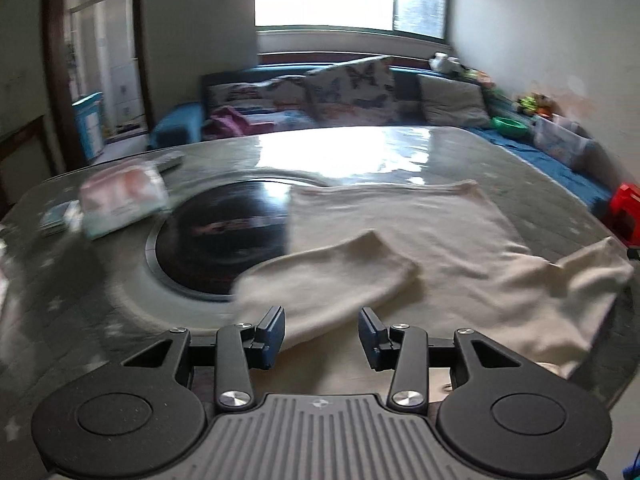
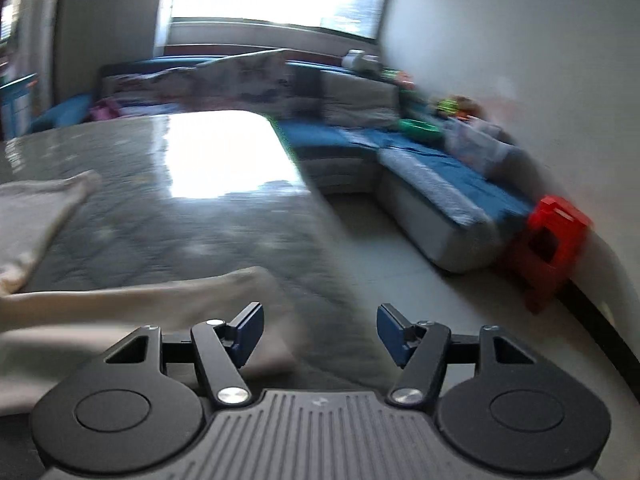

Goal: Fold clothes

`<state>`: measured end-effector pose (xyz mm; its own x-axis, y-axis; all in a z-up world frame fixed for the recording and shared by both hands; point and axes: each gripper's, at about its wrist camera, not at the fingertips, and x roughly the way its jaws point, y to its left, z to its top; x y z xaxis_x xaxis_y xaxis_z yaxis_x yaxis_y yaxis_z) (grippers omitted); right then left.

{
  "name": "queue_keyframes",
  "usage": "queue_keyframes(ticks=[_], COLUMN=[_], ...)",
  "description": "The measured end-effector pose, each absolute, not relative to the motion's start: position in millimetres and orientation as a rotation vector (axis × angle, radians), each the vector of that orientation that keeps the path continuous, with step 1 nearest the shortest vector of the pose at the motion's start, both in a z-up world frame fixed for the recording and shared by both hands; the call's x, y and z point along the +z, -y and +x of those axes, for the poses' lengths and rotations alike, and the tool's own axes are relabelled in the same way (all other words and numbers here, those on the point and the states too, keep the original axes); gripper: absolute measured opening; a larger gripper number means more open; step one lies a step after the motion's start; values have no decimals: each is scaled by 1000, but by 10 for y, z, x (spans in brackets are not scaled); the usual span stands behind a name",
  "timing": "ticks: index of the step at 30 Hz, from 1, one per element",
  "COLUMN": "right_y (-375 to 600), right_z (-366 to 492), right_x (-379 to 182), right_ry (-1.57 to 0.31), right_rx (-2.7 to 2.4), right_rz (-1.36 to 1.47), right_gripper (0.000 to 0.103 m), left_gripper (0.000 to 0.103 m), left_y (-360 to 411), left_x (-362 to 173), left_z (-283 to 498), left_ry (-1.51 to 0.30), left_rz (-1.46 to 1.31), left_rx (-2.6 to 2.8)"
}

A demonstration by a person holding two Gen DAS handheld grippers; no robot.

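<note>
Here, cream knitted garment (image 1: pixel 400 224) lies spread on grey glass table (image 1: pixel 120 320), one sleeve folded inward; left gripper (image 1: pixel 322 332) and right gripper (image 2: pixel 320 332) gape empty. Slick glass may let cloth slide when pinched.

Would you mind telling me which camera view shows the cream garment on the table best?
The left wrist view shows it best: the cream garment lies spread across the table with its body and both sleeves visible. The right wrist view catches only part of it, one sleeve and a corner at the left edge, both blurred.
</note>
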<state>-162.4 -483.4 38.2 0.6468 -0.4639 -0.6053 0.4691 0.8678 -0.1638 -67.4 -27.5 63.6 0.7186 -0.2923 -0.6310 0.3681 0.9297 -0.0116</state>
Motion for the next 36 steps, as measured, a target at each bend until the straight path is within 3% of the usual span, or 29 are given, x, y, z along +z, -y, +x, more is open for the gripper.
queue_keyframes(ticks=[6, 13, 25, 36], right_y=[4754, 4505, 4560, 4768], right_z=[-1749, -1411, -1136, -940], right_x=[527, 313, 172, 144], right_ry=[-648, -708, -715, -706], right_rx=[-405, -190, -210, -266], right_rz=[76, 147, 89, 85], right_gripper=[63, 63, 73, 73], left_gripper=[44, 44, 44, 44], left_y=[729, 1088, 1481, 1754], left_x=[542, 436, 251, 246], left_z=[-696, -805, -870, -897], left_ry=[-696, -719, -772, -754], left_rz=[144, 176, 220, 222], left_rx=[-515, -638, -751, -822])
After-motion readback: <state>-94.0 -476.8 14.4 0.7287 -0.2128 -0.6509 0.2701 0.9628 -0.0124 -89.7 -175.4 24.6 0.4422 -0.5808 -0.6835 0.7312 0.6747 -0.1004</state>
